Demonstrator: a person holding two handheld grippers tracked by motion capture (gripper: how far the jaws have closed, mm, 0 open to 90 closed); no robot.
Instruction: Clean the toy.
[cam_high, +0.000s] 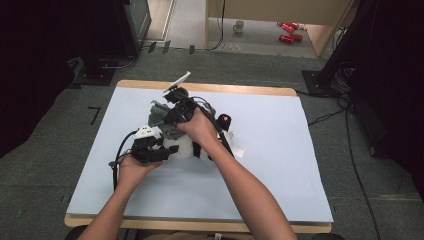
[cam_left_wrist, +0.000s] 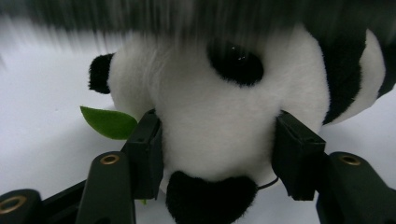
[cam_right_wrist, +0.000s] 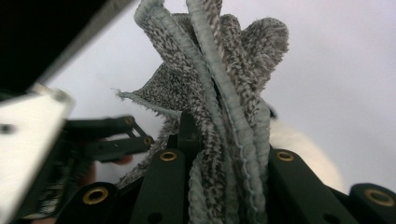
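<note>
A black-and-white panda plush (cam_high: 182, 145) lies in the middle of the pale table cover (cam_high: 280, 165). In the left gripper view its face (cam_left_wrist: 210, 116) is very close, with a green felt leaf (cam_left_wrist: 109, 122) beside it. My left gripper (cam_left_wrist: 217, 149) has both pads pressed against the sides of the panda's muzzle; in the high view the left gripper (cam_high: 167, 150) sits at the toy's left. My right gripper (cam_high: 170, 117) hovers just above the panda, shut on a bunched grey towelling cloth (cam_right_wrist: 219, 93) that stands up from the right gripper (cam_right_wrist: 224, 154).
A small black and red object (cam_high: 225, 120) lies just right of the panda, under the right forearm. The table's wooden edge (cam_high: 200, 86) runs along the far side. Cables, black stands, a mug (cam_high: 239, 26) and red cans (cam_high: 289, 31) are on the floor beyond.
</note>
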